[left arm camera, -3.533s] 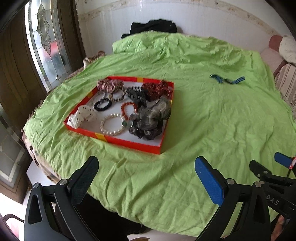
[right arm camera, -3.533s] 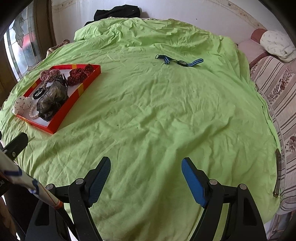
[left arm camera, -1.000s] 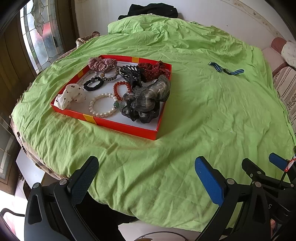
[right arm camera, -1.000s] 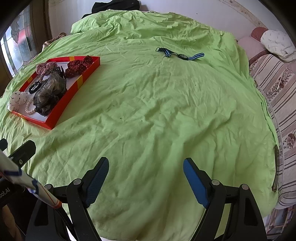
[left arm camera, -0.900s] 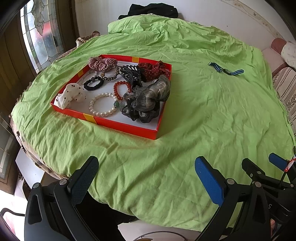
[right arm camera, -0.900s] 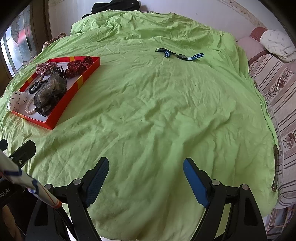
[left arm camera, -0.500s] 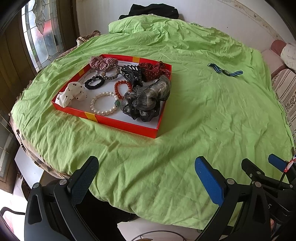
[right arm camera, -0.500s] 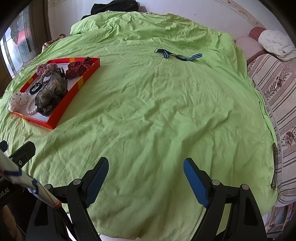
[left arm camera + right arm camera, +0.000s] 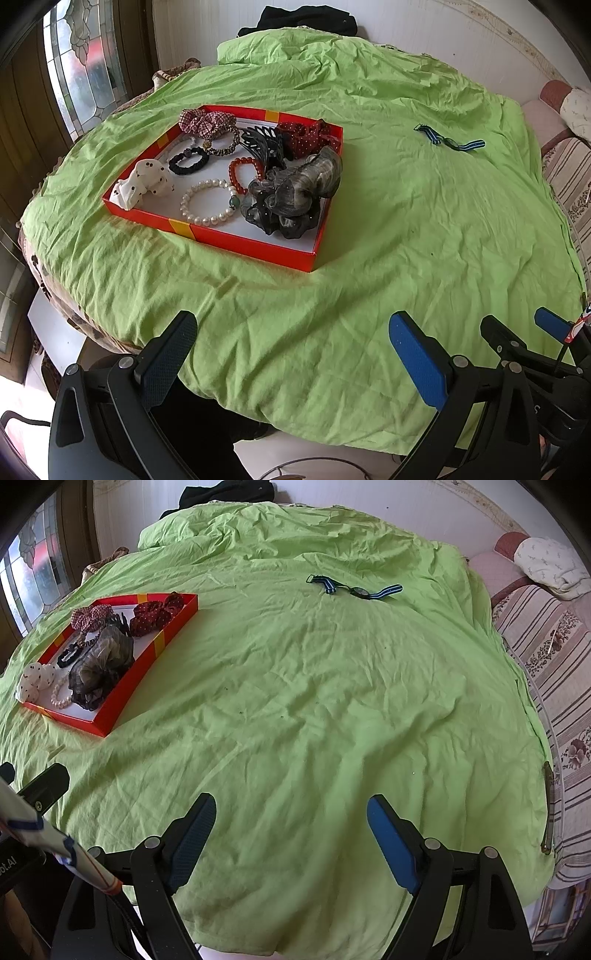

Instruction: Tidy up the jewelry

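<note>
Left tool (image 9: 291, 350): jaws wide apart, nothing held, hovering over the near edge of the green-sheeted counter (image 9: 406, 221). Right tool (image 9: 291, 830): also spread wide and empty.

Red tray (image 9: 236, 245) sits left of centre on the sheet. In it: pearl bracelet (image 9: 208, 206), red bead bracelet (image 9: 243, 173), black hair tie (image 9: 188, 160), plaid scrunchie (image 9: 205, 120), dotted red scrunchie (image 9: 306, 138), black claw clip (image 9: 264, 142), white dotted scrunchie (image 9: 142, 182), grey hairpiece on black mesh (image 9: 295, 192).

One piece lies outside the tray: blue-striped watch (image 9: 356, 589), flat on the sheet toward the far right, well apart from the tray.

Change over the last few seconds: both views have shifted slightly, the tray now reading a little larger and nearer in the left view. Nothing on the sheet has been moved; no grasp has been made.

Judgement: early approach. The watch looks like the stray item; the right tool seems better placed to reach for it.
</note>
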The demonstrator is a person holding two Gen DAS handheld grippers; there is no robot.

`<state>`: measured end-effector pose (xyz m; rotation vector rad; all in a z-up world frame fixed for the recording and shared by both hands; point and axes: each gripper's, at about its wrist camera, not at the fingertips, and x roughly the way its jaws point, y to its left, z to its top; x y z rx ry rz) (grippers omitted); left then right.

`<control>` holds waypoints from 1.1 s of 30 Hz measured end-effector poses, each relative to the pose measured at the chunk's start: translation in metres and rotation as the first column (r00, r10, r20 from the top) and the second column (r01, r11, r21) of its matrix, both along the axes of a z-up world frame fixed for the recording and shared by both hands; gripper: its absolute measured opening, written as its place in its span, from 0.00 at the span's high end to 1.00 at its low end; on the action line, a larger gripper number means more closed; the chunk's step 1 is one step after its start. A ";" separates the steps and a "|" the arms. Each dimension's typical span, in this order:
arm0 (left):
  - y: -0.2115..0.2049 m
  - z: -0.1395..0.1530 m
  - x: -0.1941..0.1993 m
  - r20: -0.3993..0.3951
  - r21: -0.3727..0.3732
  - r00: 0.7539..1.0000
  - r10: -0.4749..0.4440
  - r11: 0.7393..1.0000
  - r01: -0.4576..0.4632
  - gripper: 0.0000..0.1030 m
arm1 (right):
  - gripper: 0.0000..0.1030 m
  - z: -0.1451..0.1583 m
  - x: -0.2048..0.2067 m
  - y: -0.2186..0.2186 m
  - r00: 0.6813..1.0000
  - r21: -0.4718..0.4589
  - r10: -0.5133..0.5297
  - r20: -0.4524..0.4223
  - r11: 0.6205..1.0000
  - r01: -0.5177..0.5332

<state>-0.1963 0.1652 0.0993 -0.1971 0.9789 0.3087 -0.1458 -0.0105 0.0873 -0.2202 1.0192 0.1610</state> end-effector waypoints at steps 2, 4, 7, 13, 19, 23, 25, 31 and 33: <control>0.000 -0.001 0.000 -0.003 -0.002 1.000 0.002 1.000 -0.002 0.00 | 0.15 -0.001 0.000 0.000 1.000 0.001 -0.001 -0.002 1.000 0.001; 0.000 -0.002 0.000 -0.005 -0.003 1.000 0.003 1.000 -0.003 0.00 | 0.15 -0.003 0.001 0.000 1.000 0.000 -0.002 -0.005 1.000 0.002; 0.000 -0.003 0.001 -0.008 -0.005 1.000 0.003 1.000 -0.003 0.00 | 0.15 -0.004 0.002 0.000 1.000 0.001 -0.004 -0.010 1.000 0.004; 0.003 -0.007 0.005 -0.017 -0.009 1.000 -0.001 1.000 0.001 0.00 | 0.15 -0.007 0.004 0.001 1.000 0.001 -0.005 -0.018 1.000 0.005; 0.002 -0.009 0.006 -0.024 -0.016 1.000 -0.003 1.000 0.003 0.00 | 0.15 -0.010 0.006 0.001 1.000 0.001 -0.007 -0.027 1.000 0.007; 0.004 -0.011 0.008 -0.027 -0.022 1.000 -0.006 1.000 0.005 0.00 | 0.15 -0.011 0.007 0.002 1.000 -0.001 -0.007 -0.031 1.000 0.007; 0.004 -0.011 0.008 -0.029 -0.024 1.000 -0.006 1.000 0.005 0.00 | 0.15 -0.012 0.008 0.002 0.999 -0.001 -0.007 -0.032 1.000 0.007; 0.005 -0.013 0.009 -0.032 -0.027 0.999 -0.004 1.000 0.003 0.00 | 0.15 -0.014 0.009 0.003 0.999 -0.002 -0.012 -0.037 1.000 0.012; 0.006 -0.014 0.009 -0.033 -0.030 0.999 -0.004 1.000 0.003 0.00 | 0.15 -0.014 0.009 0.003 0.999 -0.003 -0.011 -0.037 1.000 0.011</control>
